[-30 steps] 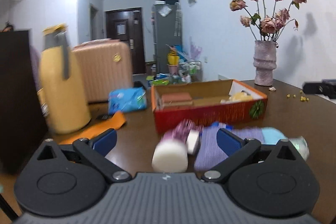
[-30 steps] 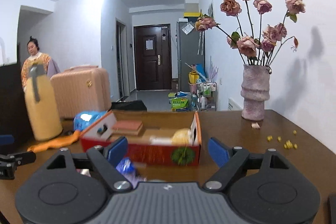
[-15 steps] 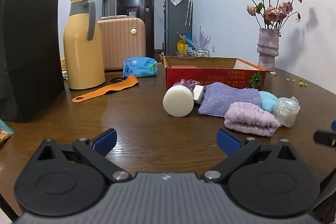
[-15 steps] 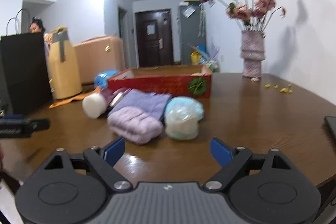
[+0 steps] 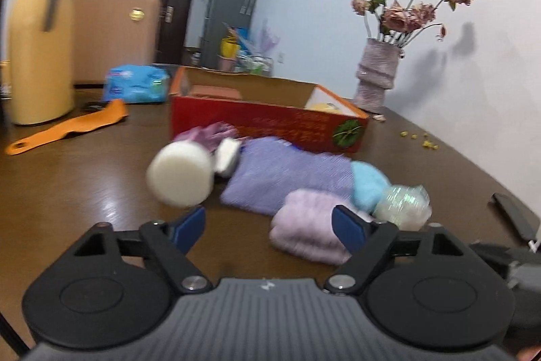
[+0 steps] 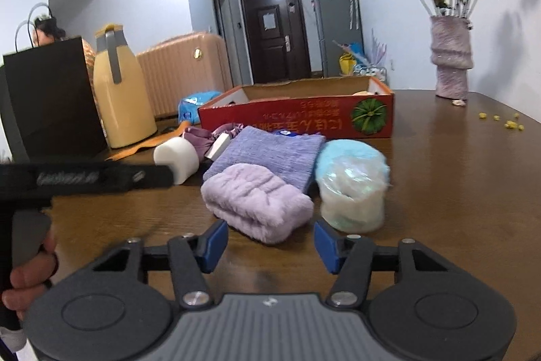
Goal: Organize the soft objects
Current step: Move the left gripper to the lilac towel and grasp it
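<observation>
My left gripper point(image 5: 268, 225) sat low in the frame with its jaws closing but nothing pinched between them; the blue pads stood apart over bare table point(image 5: 101, 178), and the right pad overlapped the near edge of the lilac rolled towel point(image 5: 304, 225) in the picture; whether it touched, I could not tell through the blur; the white foam cylinder point(image 5: 181, 173) lay just above the left pad, left of centre. My right gripper point(image 6: 268, 246) was closing too, jaws about half apart and empty; the lilac rolled towel point(image 6: 257, 200) lay just beyond the gap at centre frame, not yet between the pads; the clear-wrapped bundle point(image 6: 353, 192) with its blue top stood just above the right pad. Behind them lay the folded purple cloth point(image 6: 267, 154), touching the towel, and past that the red cardboard box point(image 6: 297, 117), open-topped, in the middle of the frame; at the left edge of the right view I saw the hand point(image 6: 30, 273) on the other gripper's handle.
</observation>
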A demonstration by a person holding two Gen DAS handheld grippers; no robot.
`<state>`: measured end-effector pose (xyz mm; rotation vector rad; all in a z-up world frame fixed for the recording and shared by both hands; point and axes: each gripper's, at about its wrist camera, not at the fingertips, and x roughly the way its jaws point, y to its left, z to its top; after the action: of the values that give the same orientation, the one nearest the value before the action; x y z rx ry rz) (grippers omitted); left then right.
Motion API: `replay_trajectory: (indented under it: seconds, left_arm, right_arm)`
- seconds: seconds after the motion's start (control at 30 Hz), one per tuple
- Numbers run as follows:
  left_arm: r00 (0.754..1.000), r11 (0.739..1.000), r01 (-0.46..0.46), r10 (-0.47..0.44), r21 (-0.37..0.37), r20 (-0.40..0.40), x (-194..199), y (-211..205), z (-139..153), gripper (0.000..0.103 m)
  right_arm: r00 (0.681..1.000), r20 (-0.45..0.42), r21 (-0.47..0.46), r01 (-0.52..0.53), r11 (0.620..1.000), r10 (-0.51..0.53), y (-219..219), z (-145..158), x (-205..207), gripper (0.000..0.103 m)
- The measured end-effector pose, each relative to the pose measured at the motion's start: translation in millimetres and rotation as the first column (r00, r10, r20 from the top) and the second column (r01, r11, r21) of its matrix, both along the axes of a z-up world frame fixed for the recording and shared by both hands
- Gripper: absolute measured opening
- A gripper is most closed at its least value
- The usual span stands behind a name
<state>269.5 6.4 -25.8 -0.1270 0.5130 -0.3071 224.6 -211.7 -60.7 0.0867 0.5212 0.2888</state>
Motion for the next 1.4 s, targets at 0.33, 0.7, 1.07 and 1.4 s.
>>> replay_trajectory:
  seconds: [0.33,0.7,1.07,1.4]
  left_arm:
    - [0.981,0.992,0.063,-0.082,-0.108,-0.176,48,-7,-23,0.026]
    - [0.974,0.984,-0.086,0.051,-0.155,-0.222,-21,2,-18,0.023]
    - [0.981,0.99,-0.059,0.034,-0.128,-0.192,-20,-2,-14,0.04]
    - [0.968,0.97,-0.064,0.003,-0.235,-0.249,-6,11,-33,0.027]
  right_arm:
    - [0.998,-0.055,-0.009,-0.031,0.999,0.03,6,-9,29,0.024]
    - [0.993,-0.077,0.193,-0.079,0.978,0.095,-29,19,-12,0.039]
    - [0.992,-0.127,0.141,0.041,0.989,-0.023,-3,-11,26,0.038]
    - [0.998,-0.064,0.06,0.004,0.998,0.0,9,-12,16,0.024]
